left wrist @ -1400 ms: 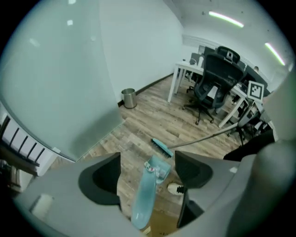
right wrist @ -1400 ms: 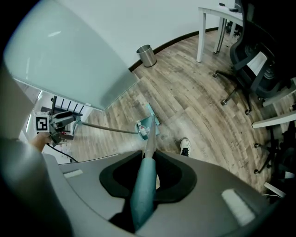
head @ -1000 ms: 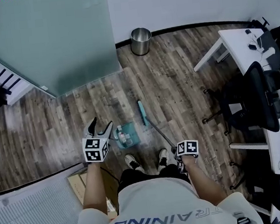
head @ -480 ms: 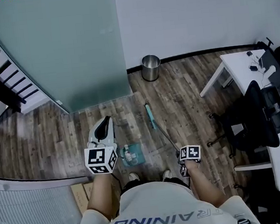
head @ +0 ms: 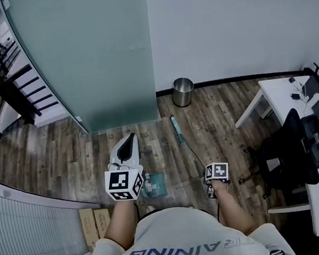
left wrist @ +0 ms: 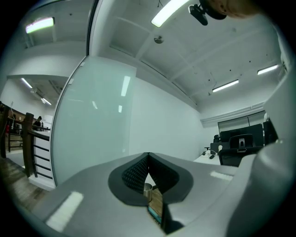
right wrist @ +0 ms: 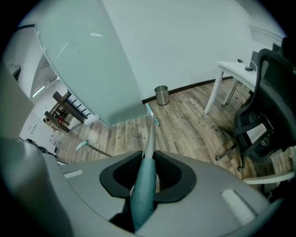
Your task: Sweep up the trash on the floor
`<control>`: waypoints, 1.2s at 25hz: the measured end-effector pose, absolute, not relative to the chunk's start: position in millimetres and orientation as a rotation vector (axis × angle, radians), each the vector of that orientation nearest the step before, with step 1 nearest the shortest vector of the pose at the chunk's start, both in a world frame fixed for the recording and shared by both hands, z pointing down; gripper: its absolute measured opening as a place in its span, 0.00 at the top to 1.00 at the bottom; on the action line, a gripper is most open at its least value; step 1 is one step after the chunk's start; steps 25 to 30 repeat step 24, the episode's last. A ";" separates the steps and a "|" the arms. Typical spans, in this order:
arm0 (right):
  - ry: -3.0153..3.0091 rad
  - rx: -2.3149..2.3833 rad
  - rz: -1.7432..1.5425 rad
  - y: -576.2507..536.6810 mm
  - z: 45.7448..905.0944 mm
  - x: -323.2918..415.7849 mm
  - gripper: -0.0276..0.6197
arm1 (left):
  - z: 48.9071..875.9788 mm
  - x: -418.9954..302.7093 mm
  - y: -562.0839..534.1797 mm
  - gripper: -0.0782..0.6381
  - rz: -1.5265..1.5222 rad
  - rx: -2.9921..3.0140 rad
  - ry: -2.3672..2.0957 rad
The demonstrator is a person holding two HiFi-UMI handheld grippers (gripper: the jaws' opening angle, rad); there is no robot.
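The broom (right wrist: 143, 185) has a teal grip and a grey shaft. The floor (head: 65, 151) is streaky grey-brown plank. The bin (head: 183, 91) is silver, the tabletop (head: 280, 91) white, the chair (head: 295, 149) black. The dustpan (head: 154, 185) looks teal, though it shows small.

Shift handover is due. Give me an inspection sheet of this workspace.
Surface: wood-plank floor, no loose trash made out.
Job's things: teal broom, its head pointing toward the trash can; teal dustpan on the floor near the person's feet.
Clutter: cardboard boxes at lower left.
Grippers: left gripper, jaws have just closed with nothing between them; right gripper, shut on the teal broom's handle.
Cables: nothing seen.
Surroundings: metal trash can by the wall, frosted glass partition, white desk, black office chair.
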State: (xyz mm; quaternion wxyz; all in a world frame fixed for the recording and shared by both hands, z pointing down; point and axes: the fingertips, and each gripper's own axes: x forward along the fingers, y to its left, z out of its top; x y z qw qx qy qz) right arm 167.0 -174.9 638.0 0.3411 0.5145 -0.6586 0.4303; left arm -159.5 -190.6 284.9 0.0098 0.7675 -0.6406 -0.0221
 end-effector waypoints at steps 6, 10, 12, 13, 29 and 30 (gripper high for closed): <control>-1.734 1.313 1.111 -175.3 635.4 164.6 0.79 | 287.1 -154.9 -181.8 0.89 -0.075 2.382 -2.000; -1.741 1.297 1.117 -169.8 640.7 166.1 0.79 | 288.3 -149.6 -182.2 0.89 -0.073 2.384 -1.996; -1.739 1.288 1.125 -165.6 644.6 166.2 0.79 | 288.3 -147.5 -182.2 0.89 -0.071 2.390 -1.993; -1.735 1.284 1.129 -163.3 646.5 165.9 0.79 | 288.4 -146.8 -182.3 0.89 -0.069 2.392 -1.990; -1.739 1.275 1.137 -157.7 649.7 165.8 0.79 | 291.3 -140.8 -181.3 0.89 -0.067 2.397 -1.969; -1.739 1.275 1.137 -157.7 649.7 165.8 0.79 | 291.3 -140.8 -181.3 0.89 -0.067 2.397 -1.969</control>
